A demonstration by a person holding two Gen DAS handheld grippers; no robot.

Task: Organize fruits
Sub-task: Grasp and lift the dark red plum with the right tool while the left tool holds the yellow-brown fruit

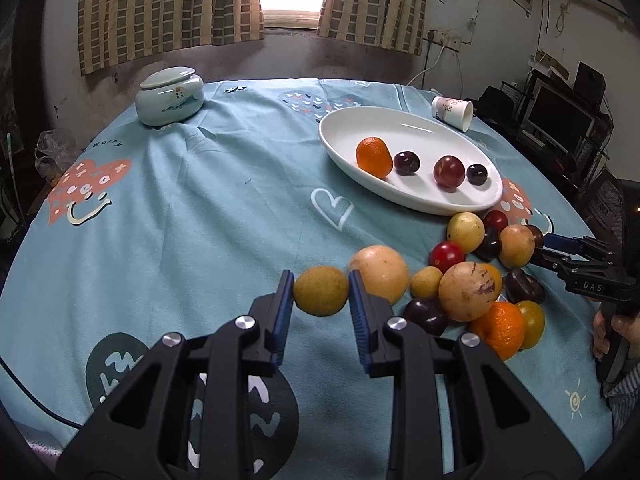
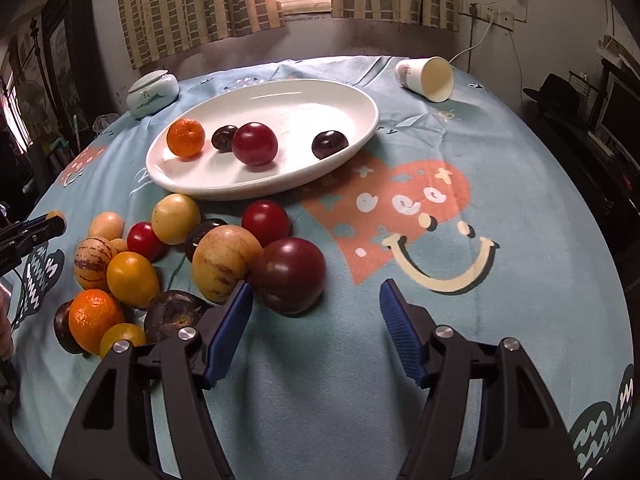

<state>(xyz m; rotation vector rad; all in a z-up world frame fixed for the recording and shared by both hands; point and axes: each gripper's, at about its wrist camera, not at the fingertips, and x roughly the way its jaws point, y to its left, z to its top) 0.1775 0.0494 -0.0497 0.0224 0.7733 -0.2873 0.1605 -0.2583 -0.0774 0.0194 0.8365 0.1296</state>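
Observation:
My left gripper (image 1: 320,286) is shut on a small yellow-brown fruit (image 1: 320,292), held just above the blue cloth. To its right lies a pile of loose fruit (image 1: 468,280): yellow, red, dark purple and orange ones. A white oval plate (image 1: 380,124) behind the pile holds an orange (image 1: 374,158), a red plum (image 1: 449,171) and two dark plums. In the right wrist view my right gripper (image 2: 315,287) stands open at the pile's right edge. A dark red plum (image 2: 288,274) sits between its fingers, close to the left pad and well apart from the right one.
A lidded pale ceramic jar (image 1: 170,98) stands at the table's far left. A paper cup (image 2: 426,78) lies on its side beyond the plate. A person's hand (image 1: 604,332) grips the right tool's handle. The round table's edge curves close on the right.

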